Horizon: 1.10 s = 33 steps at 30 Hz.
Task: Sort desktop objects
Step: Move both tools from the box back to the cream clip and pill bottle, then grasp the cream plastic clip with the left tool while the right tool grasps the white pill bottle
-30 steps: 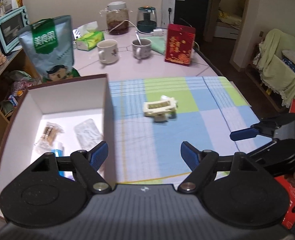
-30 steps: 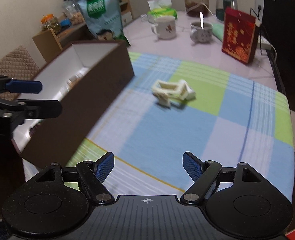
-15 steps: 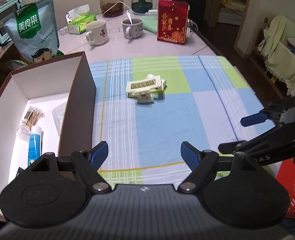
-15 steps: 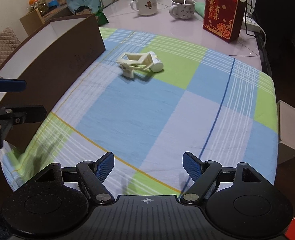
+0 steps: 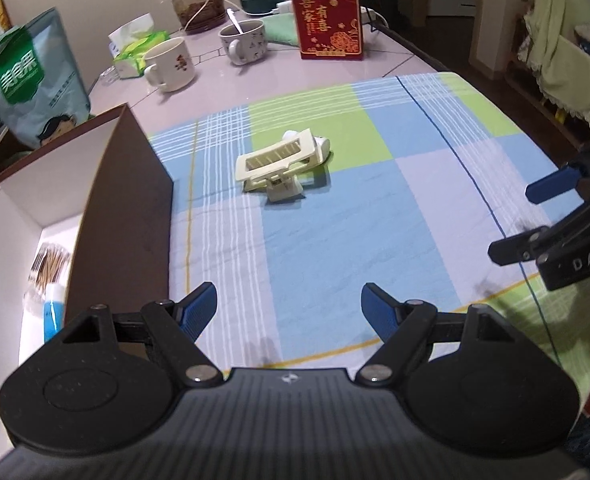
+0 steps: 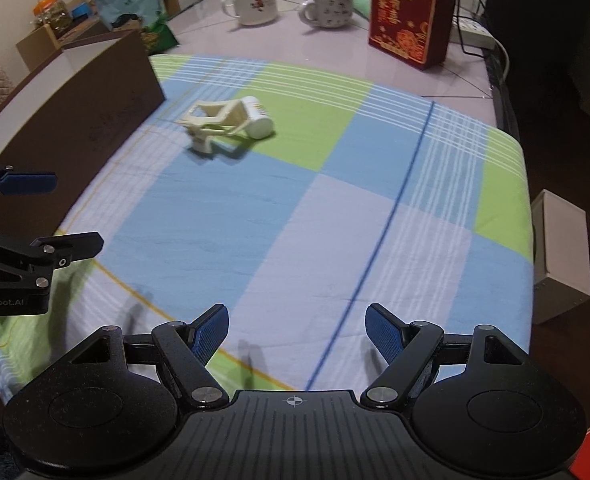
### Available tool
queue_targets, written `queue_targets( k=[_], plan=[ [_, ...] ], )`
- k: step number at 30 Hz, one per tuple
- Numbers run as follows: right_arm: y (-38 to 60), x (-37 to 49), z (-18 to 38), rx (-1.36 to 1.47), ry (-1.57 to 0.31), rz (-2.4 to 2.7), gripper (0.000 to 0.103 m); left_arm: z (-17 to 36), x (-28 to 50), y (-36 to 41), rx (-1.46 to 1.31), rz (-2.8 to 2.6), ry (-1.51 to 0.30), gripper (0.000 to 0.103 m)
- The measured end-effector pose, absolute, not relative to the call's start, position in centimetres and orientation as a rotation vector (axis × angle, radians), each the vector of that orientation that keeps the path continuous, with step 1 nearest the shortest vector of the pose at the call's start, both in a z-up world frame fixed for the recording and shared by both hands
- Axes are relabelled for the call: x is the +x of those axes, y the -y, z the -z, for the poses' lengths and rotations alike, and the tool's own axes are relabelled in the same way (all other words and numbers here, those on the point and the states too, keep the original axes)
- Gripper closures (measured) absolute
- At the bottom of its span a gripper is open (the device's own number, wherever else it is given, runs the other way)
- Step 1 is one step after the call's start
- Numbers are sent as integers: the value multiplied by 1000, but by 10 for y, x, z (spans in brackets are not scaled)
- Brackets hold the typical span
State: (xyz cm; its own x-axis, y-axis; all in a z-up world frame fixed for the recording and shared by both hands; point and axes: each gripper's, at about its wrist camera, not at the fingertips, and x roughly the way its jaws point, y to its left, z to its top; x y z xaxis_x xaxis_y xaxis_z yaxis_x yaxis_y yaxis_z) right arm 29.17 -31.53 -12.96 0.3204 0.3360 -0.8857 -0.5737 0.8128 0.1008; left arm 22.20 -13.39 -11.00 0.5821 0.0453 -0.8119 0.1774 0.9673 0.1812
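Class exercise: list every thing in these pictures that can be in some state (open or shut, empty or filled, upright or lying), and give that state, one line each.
left gripper: open, empty
right gripper: open, empty
brown box: open, items inside
cream plastic gadget: lying on the checked cloth
red box: upright
mug with spoon: upright
white mug: upright

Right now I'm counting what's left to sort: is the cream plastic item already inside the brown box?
No, the cream plastic item lies on the checked cloth, outside the brown box.
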Motion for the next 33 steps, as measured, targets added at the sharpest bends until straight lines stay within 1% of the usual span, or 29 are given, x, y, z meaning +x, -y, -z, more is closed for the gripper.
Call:
queue_targets(
  k=[19, 22, 25, 31, 33],
  plan=[
    [321, 353, 151, -234, -1124, -597, 25, 139, 299, 168, 489, 78, -892, 28],
    [322, 361, 153, -227, -1128, -591, 25, 149, 310, 173, 530, 76, -890, 30],
    [322, 367, 156, -218, -1132, -590, 25, 156, 319, 174, 555, 75, -887, 35],
    [323, 378, 163, -210, -1151, -576, 25, 166, 333, 174, 610, 71, -872, 38],
    [324, 381, 165, -208, -1154, -569, 25, 171, 337, 175, 643, 69, -861, 42]
  ],
)
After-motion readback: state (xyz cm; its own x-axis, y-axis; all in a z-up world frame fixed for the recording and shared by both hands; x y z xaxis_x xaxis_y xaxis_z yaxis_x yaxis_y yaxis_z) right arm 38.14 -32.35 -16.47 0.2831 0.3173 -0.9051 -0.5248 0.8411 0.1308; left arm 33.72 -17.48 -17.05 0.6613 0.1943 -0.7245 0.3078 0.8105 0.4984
